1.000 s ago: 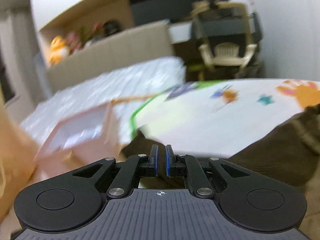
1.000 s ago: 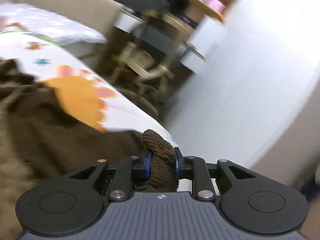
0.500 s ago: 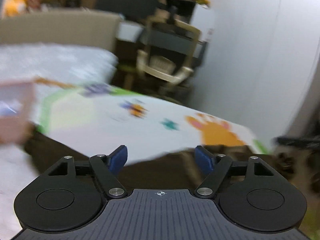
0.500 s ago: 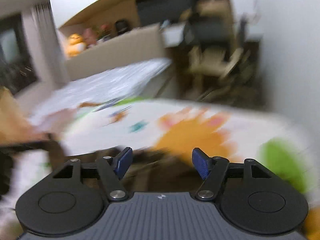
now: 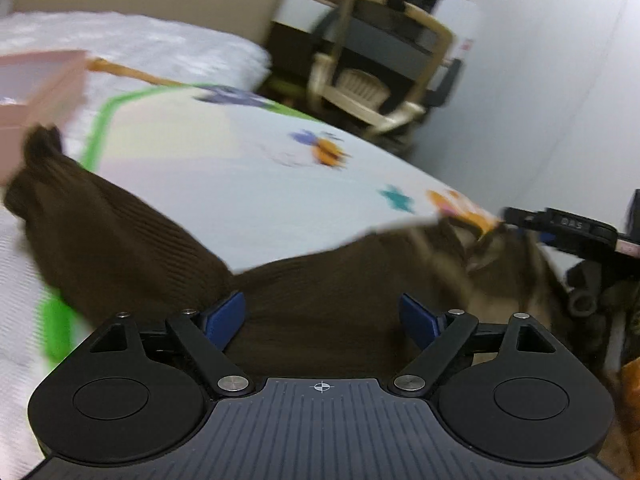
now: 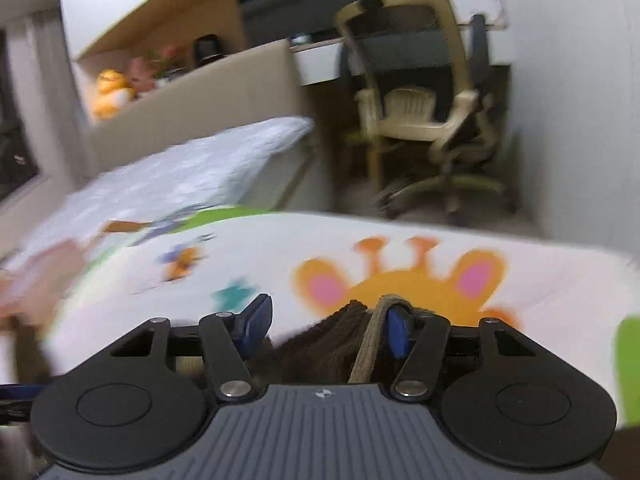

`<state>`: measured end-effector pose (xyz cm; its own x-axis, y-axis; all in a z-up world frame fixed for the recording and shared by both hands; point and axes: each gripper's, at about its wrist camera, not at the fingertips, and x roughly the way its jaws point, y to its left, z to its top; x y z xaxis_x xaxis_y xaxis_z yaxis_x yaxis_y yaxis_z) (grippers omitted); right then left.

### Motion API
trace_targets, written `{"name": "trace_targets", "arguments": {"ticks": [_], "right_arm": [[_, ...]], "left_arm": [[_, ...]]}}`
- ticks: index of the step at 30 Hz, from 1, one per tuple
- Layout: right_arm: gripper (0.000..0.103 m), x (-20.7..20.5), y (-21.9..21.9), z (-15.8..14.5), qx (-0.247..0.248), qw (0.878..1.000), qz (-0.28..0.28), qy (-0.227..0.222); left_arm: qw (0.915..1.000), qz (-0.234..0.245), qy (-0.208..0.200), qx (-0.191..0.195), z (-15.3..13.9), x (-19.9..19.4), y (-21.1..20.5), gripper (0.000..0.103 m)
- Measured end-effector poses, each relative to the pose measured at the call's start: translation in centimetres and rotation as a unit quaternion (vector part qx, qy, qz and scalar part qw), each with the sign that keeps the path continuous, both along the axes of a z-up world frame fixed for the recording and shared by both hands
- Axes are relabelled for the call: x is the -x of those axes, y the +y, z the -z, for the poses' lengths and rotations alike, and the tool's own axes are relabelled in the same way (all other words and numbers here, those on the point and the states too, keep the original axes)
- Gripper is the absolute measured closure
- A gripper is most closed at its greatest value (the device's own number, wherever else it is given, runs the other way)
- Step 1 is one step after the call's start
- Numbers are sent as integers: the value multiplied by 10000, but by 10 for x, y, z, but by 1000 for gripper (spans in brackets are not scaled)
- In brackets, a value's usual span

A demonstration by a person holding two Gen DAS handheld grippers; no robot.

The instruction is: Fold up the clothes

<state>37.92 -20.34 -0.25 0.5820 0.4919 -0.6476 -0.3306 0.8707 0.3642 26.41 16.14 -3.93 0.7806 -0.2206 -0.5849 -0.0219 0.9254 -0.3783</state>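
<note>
we're between folds: our left gripper (image 5: 322, 316) and right gripper (image 6: 326, 322) both hover, jaws apart, over the brown sweater (image 5: 320, 288) on the play mat (image 5: 240, 160). next we likely need each to close on an edge.

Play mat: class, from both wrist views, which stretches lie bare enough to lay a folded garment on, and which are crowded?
The play mat lies bare between its green border and the brown sweater, around the bee print. The sweater crowds the near edge, under the open left gripper and right gripper. A pink box sits at the far left.
</note>
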Motion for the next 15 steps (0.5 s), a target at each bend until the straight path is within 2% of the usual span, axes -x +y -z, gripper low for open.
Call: {"name": "trace_targets", "arguments": {"ticks": [3, 6, 9, 11, 13, 14, 15], "right_arm": [[42, -3, -11, -2, 46, 9993, 232, -273], [30, -6, -22, -4, 92, 9974, 464, -546], [26, 33, -56, -27, 360, 9928, 564, -995], [21, 69, -83, -42, 907, 9830, 740, -1416], [15, 104, -103, -50, 1606, 9665, 925, -1775], [12, 116, -111, -50, 1891, 9594, 978, -1851], [9, 126, -120, -48, 2016, 9575, 1007, -1799]], "left_arm": [[9996, -291, 15, -58, -2, 2, 14, 18], [9975, -603, 44, -364, -5, 3, 21, 18], [9969, -708, 65, -347, -6, 4, 29, 18], [9963, -737, 40, -446, -9, 7, 29, 17], [9964, -725, 37, -432, -13, 10, 27, 12], [9966, -719, 33, -399, -14, 12, 25, 11], [9968, -712, 30, -366, -16, 14, 22, 10]]}}
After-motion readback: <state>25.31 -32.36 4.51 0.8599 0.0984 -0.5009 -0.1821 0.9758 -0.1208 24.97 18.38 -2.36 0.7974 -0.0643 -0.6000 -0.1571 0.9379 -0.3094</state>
